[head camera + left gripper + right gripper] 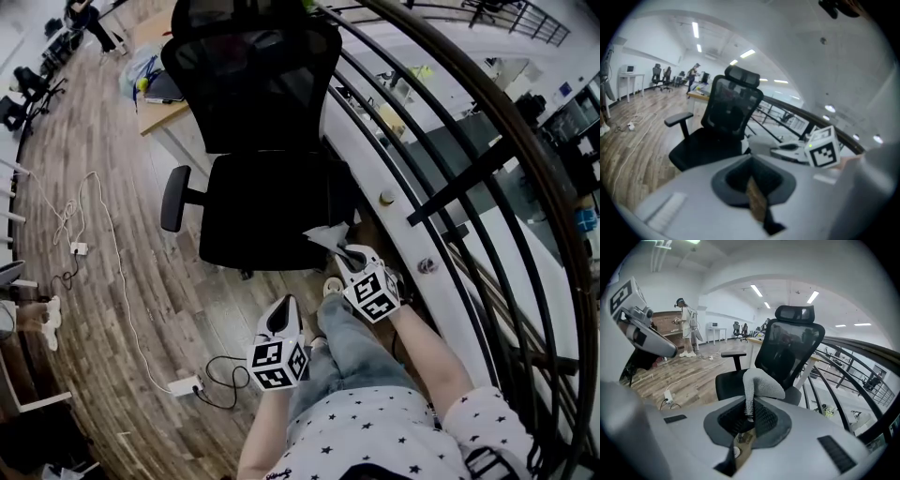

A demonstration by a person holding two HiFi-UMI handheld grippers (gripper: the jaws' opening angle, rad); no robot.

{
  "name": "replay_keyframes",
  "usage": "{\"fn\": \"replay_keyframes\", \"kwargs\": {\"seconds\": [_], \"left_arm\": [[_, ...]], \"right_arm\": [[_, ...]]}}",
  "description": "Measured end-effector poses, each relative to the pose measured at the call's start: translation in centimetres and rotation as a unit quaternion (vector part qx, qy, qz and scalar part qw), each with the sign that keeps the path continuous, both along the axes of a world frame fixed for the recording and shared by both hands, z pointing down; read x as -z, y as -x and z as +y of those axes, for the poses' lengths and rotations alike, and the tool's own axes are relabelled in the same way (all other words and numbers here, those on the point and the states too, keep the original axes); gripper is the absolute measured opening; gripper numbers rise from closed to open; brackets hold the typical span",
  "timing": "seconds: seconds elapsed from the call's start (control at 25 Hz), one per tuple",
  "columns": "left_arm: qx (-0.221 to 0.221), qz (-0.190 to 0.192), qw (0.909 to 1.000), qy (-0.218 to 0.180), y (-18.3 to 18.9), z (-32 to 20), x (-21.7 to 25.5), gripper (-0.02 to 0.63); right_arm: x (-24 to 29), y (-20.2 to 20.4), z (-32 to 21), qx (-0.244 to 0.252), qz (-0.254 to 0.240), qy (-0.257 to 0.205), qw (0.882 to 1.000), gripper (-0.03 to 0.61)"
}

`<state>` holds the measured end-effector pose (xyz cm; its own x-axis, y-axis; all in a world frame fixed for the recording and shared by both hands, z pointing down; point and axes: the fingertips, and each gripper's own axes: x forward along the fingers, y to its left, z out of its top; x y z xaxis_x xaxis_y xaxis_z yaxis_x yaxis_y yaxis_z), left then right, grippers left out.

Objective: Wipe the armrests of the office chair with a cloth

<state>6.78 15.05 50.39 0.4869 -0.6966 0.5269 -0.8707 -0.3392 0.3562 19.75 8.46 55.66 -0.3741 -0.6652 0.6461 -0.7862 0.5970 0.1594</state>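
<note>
A black mesh office chair [258,141] stands on the wood floor just ahead of me. Its left armrest [174,197] sticks out clearly; the other armrest is hidden against the railing side. My right gripper [349,255] hovers at the seat's front right corner, shut on a grey cloth [328,236] that stands up from its jaws. In the right gripper view the cloth [759,384] droops over the right gripper [749,416], with the chair [790,350] and armrest [733,354] beyond. My left gripper [283,314] hangs lower, near my knee, shut and holding nothing; the left gripper [752,180] faces the chair [726,119].
A curved dark railing [469,178] and white ledge [375,178] run close along the right. Cables and a power strip [185,385] lie on the floor at left. A desk [159,108] stands behind the chair. A person [686,324] stands far off.
</note>
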Motion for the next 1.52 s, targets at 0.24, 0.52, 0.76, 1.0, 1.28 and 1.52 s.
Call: {"fn": "replay_keyframes", "kwargs": {"seconds": [0.24,0.52,0.76,1.0,1.28,1.52], "left_arm": [[0.008,0.001,0.9998,-0.016,0.6,1.1,1.8,0.005],[0.02,0.006,0.9993,-0.032,2.0,2.9,3.8,0.005],[0.031,0.006,0.9984,-0.047,2.9,4.0,5.1,0.005],[0.039,0.009,0.9972,-0.064,3.1,5.2,6.5,0.005],[0.044,0.017,0.9956,-0.08,3.1,6.0,7.8,0.005],[0.048,0.015,0.9954,-0.081,3.2,6.8,7.7,0.005]], "right_arm": [[4.9,1.5,2.3,0.011,-0.028,-0.04,0.999,0.029],[9.2,3.4,6.1,0.023,-0.06,-0.059,0.996,0.029],[11.9,4.2,9.1,0.038,-0.066,-0.079,0.994,0.029],[14.1,4.5,11.4,0.044,-0.082,-0.092,0.991,0.029],[16.0,5.0,13.1,0.052,-0.1,-0.105,0.988,0.029],[16.5,5.1,14.0,0.047,-0.129,-0.1,0.986,0.029]]}}
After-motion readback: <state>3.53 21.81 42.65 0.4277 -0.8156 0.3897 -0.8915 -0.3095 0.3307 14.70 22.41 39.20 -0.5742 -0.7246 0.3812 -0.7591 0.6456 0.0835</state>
